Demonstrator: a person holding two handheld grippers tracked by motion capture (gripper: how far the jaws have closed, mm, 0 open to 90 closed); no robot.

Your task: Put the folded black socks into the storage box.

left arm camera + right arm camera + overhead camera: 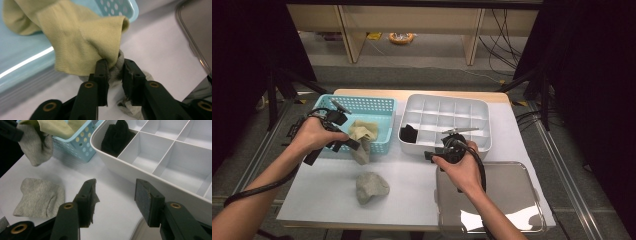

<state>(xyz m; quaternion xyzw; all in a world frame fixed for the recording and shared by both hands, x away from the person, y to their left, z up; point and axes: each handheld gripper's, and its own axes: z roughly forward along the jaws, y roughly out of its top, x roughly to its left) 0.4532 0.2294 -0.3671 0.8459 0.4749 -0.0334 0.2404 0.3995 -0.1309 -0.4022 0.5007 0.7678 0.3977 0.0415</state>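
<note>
My left gripper (353,145) (115,63) is shut on a grey sock (361,155) (119,65) at the front of the turquoise basket (384,102). In the right gripper view that grey sock (35,146) hangs clear above the table. A yellow sock (363,131) (80,37) drapes out over the basket's front rim and lies against the left jaw. A second grey sock (372,186) (40,197) lies flat on the white table. My right gripper (430,155) (115,186) stands open and empty beside the white divided box (447,97), where a black sock (409,133) (116,136) fills the near left compartment.
A shiny metal tray (512,200) lies at the front right, under my right forearm. The divided box's other compartments (162,150) hold nothing. The table's edge (312,220) runs close along the front. Beyond the table are the floor, shelving legs and cables.
</note>
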